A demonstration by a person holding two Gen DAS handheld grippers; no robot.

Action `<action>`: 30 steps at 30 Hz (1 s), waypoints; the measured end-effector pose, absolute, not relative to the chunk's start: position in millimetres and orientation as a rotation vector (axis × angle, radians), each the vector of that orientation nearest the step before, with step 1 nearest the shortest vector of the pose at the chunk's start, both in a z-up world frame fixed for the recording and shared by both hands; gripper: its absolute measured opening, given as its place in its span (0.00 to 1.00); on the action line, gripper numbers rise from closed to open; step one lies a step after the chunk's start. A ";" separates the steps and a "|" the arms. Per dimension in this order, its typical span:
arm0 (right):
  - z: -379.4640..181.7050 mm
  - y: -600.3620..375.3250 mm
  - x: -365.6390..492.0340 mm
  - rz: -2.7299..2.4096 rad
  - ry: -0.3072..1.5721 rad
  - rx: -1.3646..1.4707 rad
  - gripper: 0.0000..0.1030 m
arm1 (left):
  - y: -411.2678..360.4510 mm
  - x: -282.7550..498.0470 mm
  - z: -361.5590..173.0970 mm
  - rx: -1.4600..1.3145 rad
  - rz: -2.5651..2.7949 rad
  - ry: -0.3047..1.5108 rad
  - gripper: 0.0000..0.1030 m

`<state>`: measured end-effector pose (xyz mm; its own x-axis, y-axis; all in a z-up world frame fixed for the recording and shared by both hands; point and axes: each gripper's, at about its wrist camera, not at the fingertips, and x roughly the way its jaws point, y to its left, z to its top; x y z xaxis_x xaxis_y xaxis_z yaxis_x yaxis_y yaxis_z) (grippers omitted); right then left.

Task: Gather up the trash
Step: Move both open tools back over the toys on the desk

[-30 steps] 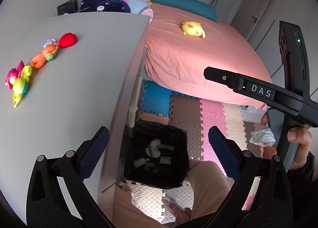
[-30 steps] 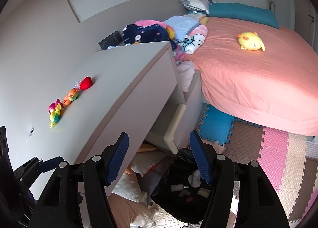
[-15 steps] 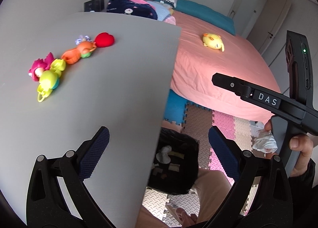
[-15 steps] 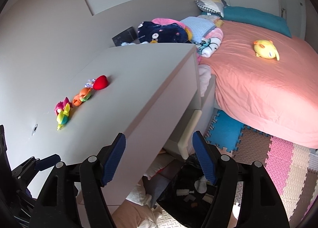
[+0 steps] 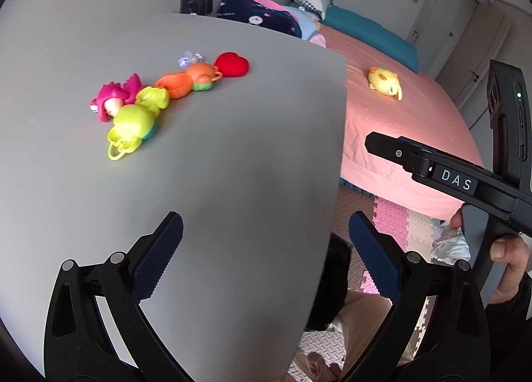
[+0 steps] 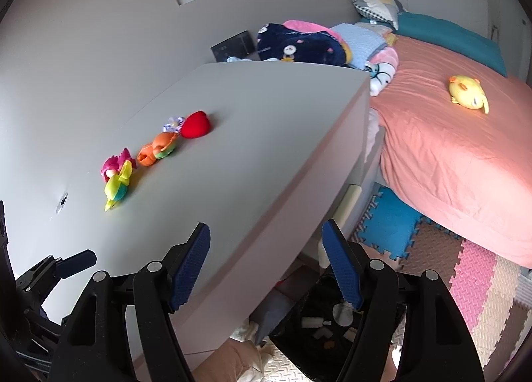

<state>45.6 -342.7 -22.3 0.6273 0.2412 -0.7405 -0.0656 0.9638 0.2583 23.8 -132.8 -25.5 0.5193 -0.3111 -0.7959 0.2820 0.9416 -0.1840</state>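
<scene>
Filling most of both views, the grey table [image 5: 232, 165] is carrying a row of toys [image 5: 159, 95], with a pink bed [image 6: 449, 149] beside it. Both the left gripper [image 5: 266, 249] and right gripper [image 6: 266, 262] are hanging released and empty over the table's edge, while the black trash bag [image 6: 332, 335] is sitting on the floor below the table.

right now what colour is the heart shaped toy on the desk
Red. The heart toy on the grey desk shows best in the right wrist view.

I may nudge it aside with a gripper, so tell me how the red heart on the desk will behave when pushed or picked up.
The red heart looks plush and matte, so it is probably light and squashy. It lies on a flat side on the grey desk, so it would likely slide, not roll. The orange toy sits close beside it and may get bumped.
</scene>
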 end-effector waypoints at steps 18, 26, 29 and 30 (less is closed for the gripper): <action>-31.7 -306.9 83.6 0.238 0.903 0.220 0.68 | -77.9 58.5 -34.6 -0.074 -0.204 0.979 0.94; -34.7 -289.8 102.9 0.266 0.907 0.205 0.69 | -59.7 82.9 -43.7 -0.083 -0.138 1.007 0.94; -34.9 -280.7 112.9 0.283 0.909 0.192 0.69 | -55.0 91.8 -45.7 -0.087 -0.126 1.012 0.94; -35.3 -277.3 116.5 0.287 0.911 0.188 0.68 | -53.2 94.5 -47.1 -0.089 -0.121 1.014 0.94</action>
